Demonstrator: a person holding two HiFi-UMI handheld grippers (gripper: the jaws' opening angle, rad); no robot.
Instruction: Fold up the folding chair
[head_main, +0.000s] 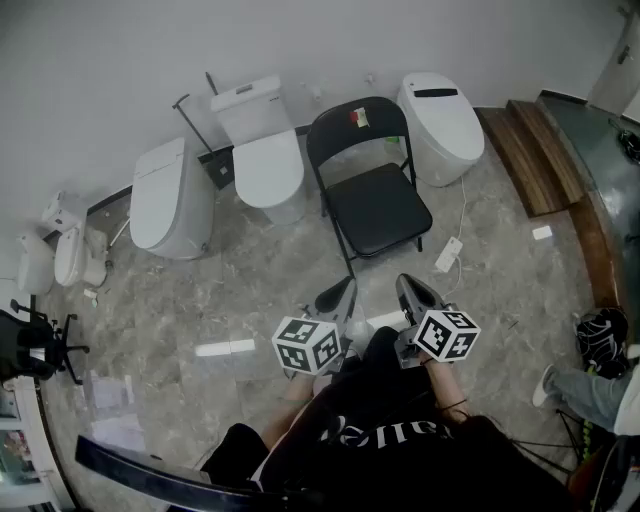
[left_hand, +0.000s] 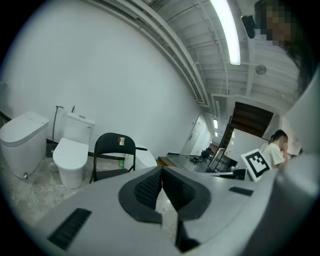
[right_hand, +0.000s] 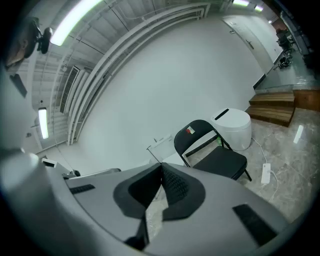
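A black folding chair stands unfolded on the marble floor, its back toward the wall and a small sticker on the backrest. The same chair shows small in the left gripper view, and the chair sits ahead to the right in the right gripper view. My left gripper and right gripper hover side by side near my body, short of the seat's front edge. Both are shut with nothing between their pads, jaws pointing toward the chair.
Three white toilets line the wall: one at the left, one beside the chair, one to its right. A white power strip lies by the chair's right legs. Wooden steps rise at the right. A seated person's leg shows far right.
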